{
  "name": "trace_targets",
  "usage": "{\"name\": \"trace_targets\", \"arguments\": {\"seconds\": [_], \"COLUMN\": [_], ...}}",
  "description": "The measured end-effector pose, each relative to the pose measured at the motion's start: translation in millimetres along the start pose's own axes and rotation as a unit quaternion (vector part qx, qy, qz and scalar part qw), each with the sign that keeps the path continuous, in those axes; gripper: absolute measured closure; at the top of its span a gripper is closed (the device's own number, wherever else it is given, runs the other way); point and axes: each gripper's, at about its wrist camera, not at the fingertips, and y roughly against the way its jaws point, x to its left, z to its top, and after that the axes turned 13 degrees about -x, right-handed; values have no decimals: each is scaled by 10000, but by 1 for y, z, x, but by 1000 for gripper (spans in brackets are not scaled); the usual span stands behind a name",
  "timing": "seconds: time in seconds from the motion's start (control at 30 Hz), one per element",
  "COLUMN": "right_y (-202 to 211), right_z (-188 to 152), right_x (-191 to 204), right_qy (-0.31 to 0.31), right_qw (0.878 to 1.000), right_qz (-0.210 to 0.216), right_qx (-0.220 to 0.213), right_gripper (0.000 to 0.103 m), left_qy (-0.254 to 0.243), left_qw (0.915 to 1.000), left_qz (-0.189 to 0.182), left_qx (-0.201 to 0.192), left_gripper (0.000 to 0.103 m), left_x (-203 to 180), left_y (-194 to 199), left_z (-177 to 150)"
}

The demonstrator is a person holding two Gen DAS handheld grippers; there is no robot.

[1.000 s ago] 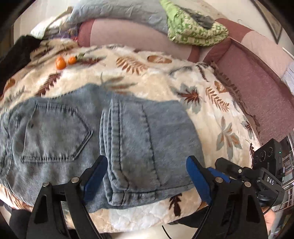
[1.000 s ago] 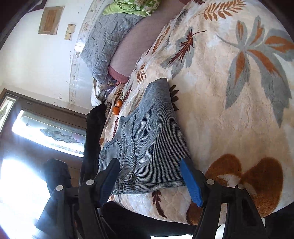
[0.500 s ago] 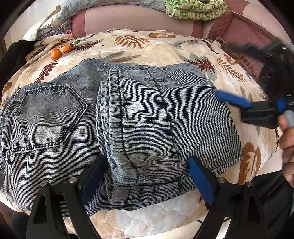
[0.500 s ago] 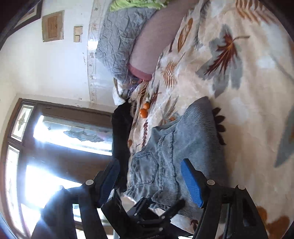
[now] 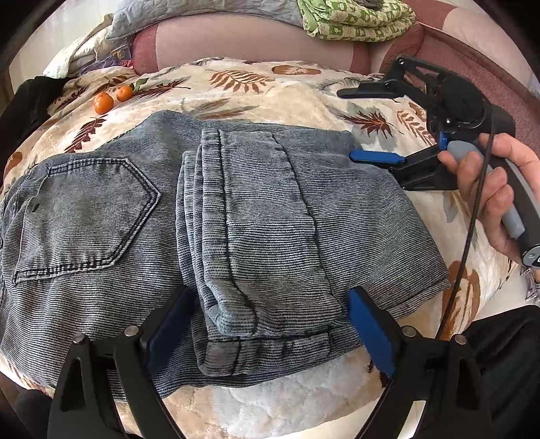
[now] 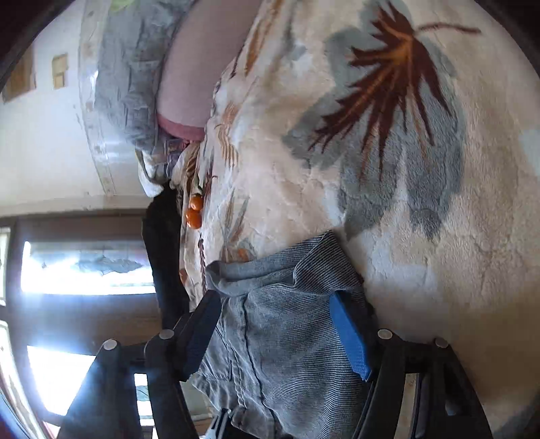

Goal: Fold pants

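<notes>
Left wrist view: the left gripper (image 5: 266, 324) hangs wide open, the folded pants (image 5: 236, 216) lying between its jaws on the blanket (image 5: 297, 84). The right gripper (image 6: 276, 331), also spread, straddles the far edge (likely readying another fold).

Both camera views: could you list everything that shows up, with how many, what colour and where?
jeans: one pair, faded blue-grey, folded on the blanket, back pocket at left
blanket: one, cream with brown and grey leaves, under the jeans
oranges: two, orange, far left on the blanket
green blanket: one, green patterned, on the sofa back
grey quilt: one, grey, on the sofa back
sofa: one, pinkish-maroon, behind the blanket
window: bright, low left in the right view
left gripper: black, blue fingers open at the jeans' near edge
right gripper: same colours, open at the jeans' right end
right hand: one, holding the right gripper
</notes>
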Motion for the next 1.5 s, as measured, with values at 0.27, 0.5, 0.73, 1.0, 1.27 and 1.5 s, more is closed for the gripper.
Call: {"name": "trace_targets", "arguments": {"seconds": [0.27,0.5,0.73,1.0,1.27,1.5], "right_y": [3,40,50,1,16,85], "right_z": [-2,-21,-10,-4,-14,-77], "right_x": [6,31,19,36,31,42], "right_qy": [379,1088,1290,2173,2204,1974], "right_qw": [9989,9935,9860,9603,9587,9757], "right_qz": [-231,-266,-953,-1731,-1725,-807], "right_qx": [-141,-220,-452,-232,-502,-506], "right_gripper": [28,28,41,87,73,59], "left_qy": [-57,586,297,4,-62,-92], "left_qw": [9999,9966,9993,9995,9993,9989], "left_qz": [114,-101,230,286,318,382], "left_qx": [-75,-567,-47,-143,-202,-270], "left_gripper": [8,8,8,7,6,3], "left_x": [-6,14,18,16,14,11], "left_y": [-3,29,0,-5,-3,-6], "left_z": [-6,14,17,10,5,4]}}
